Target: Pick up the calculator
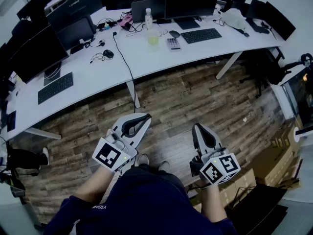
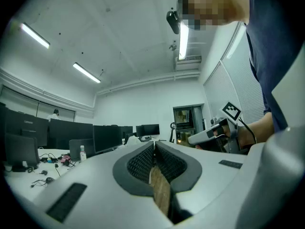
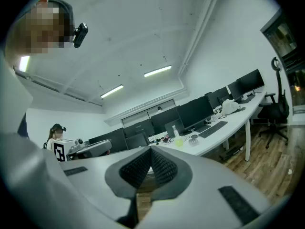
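Observation:
The calculator [image 1: 173,43] is a small grey pad lying flat on the long white desk [image 1: 146,62], far from both grippers, between a yellow-green cup [image 1: 153,39] and a black keyboard [image 1: 201,35]. In the right gripper view the calculator [image 3: 193,140] shows small on the desk ahead. My left gripper [image 1: 147,116] is held over the wooden floor near my body, its jaws shut with nothing between them. My right gripper [image 1: 197,127] hangs beside it, also shut and empty. Each gripper view shows its own pads meeting at the tip: left gripper [image 2: 154,144], right gripper [image 3: 150,149].
Monitors [image 1: 190,0], a clear bottle [image 1: 148,17], a mouse [image 1: 174,34], cables [image 1: 122,53] and a second keyboard [image 1: 55,87] crowd the desk. Wooden floor [image 1: 195,97] lies between me and the desk. Cardboard boxes [image 1: 274,160] stand at the right, and a desk leg [image 1: 228,65] is ahead.

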A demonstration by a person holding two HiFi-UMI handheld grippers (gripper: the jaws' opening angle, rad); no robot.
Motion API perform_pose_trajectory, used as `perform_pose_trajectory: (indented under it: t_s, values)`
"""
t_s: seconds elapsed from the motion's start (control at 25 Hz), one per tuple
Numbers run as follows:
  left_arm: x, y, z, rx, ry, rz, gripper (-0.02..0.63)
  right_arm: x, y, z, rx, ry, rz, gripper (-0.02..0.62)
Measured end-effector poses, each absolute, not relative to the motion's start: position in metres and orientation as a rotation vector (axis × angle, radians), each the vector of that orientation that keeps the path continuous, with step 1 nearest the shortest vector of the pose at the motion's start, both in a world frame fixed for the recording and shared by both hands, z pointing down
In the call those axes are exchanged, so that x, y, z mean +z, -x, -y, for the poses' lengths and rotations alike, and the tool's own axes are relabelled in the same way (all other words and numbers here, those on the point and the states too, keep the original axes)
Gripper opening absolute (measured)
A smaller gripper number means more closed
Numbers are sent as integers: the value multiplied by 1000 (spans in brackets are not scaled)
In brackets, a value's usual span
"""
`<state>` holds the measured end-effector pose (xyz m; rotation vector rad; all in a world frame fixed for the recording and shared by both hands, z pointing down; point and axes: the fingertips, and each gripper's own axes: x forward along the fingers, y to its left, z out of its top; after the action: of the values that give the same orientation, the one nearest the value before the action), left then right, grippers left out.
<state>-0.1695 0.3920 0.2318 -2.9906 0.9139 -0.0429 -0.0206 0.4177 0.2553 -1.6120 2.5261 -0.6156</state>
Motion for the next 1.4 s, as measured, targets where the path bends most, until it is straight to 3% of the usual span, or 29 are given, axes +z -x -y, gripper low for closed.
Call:
perform_pose_trajectory:
  t_s: [1.4]
  values:
    - [231, 151, -394, -65, 2972, -940, 34, 259, 4, -410, -629, 1581, -2555, 9]
